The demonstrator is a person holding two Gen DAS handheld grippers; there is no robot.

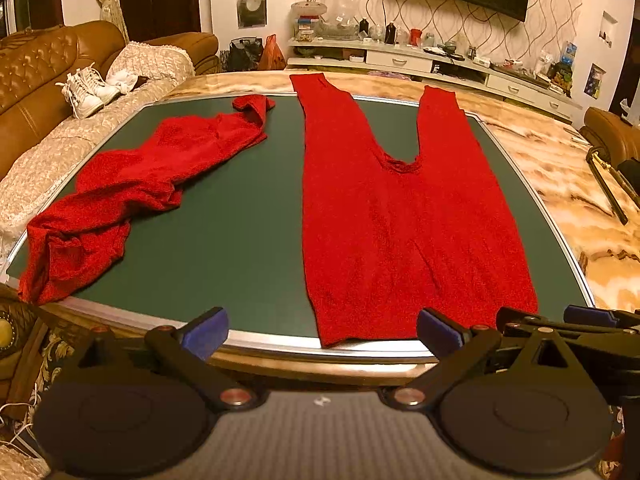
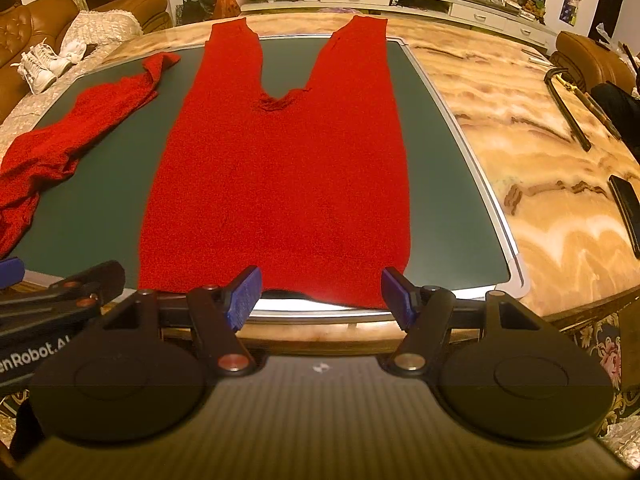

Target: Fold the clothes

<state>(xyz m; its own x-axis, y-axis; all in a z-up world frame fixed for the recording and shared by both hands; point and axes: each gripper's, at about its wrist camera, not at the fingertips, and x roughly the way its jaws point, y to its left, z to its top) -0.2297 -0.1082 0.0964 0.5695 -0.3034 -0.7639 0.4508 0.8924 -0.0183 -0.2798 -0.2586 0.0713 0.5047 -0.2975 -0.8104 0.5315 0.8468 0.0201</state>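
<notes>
With both my left gripper [image 1: 322, 330] and right gripper [image 2: 322, 294] gaping empty above the table's near edge, where the flat red trousers [image 2: 276, 176] end, I should pinch each waistband corner squarely before folding.

From the left wrist view I note my left gripper [image 1: 322, 332]: black linkage arms on two large round black discs, with copper-coloured pivot pins and smaller reddish screws at the joints. Its fingers [image 1: 204, 332] carry blue ribbed pads. Between the discs sits a grey carbon-weave plate bearing a small white mark. My right gripper [image 2: 322, 294] is built the same way: blue pads [image 2: 245, 293], black triangular brackets, one reddish and one brass-toned pin. White lettering, partly cut off, reads "enRobot.AI" on the black body at that view's left edge.
</notes>
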